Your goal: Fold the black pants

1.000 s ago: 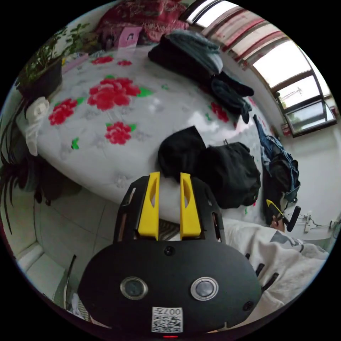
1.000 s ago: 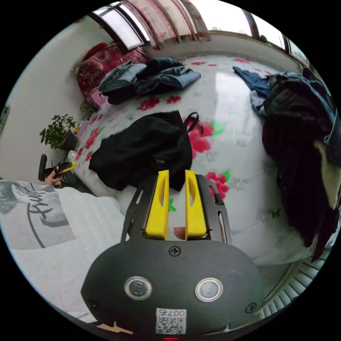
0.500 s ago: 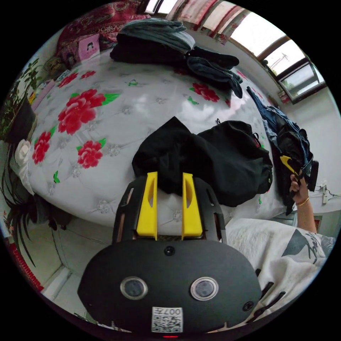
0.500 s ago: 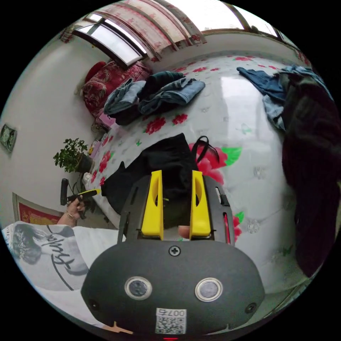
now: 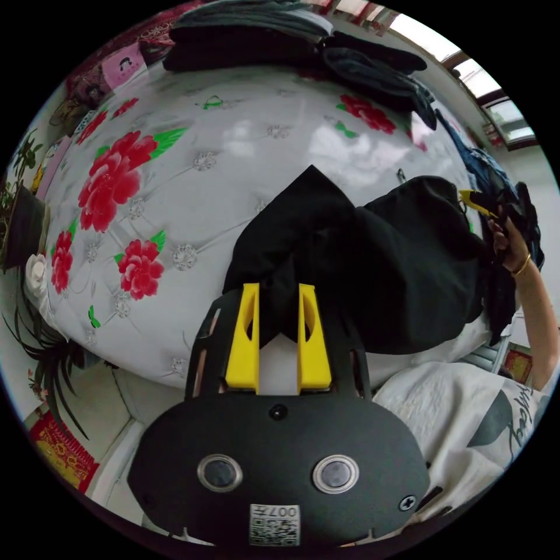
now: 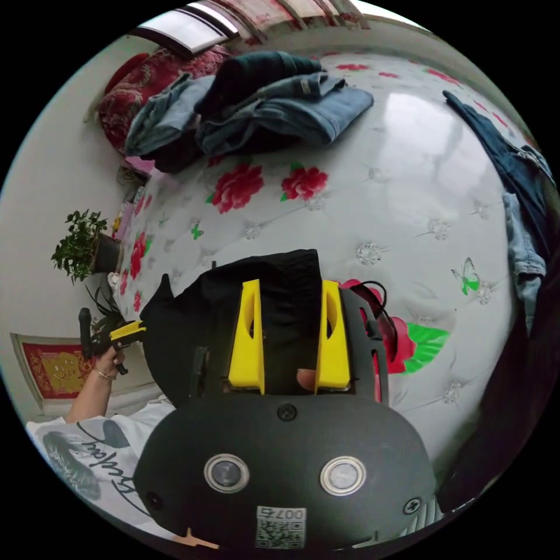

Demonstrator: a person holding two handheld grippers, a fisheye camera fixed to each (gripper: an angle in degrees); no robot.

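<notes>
The black pants (image 5: 361, 256) lie bunched at the near edge of the flowered bed (image 5: 175, 175), with the left gripper (image 5: 278, 303) and right gripper (image 6: 290, 303) (both spread apart, grasping nothing) poised over the cloth.

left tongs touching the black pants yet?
Cannot tell. In the left gripper view the left tongs are open with a corner of the black pants between the jaws, but neither contact nor gap shows plainly.

Both views look down, near, over the bed (image 5: 245, 146).
</notes>
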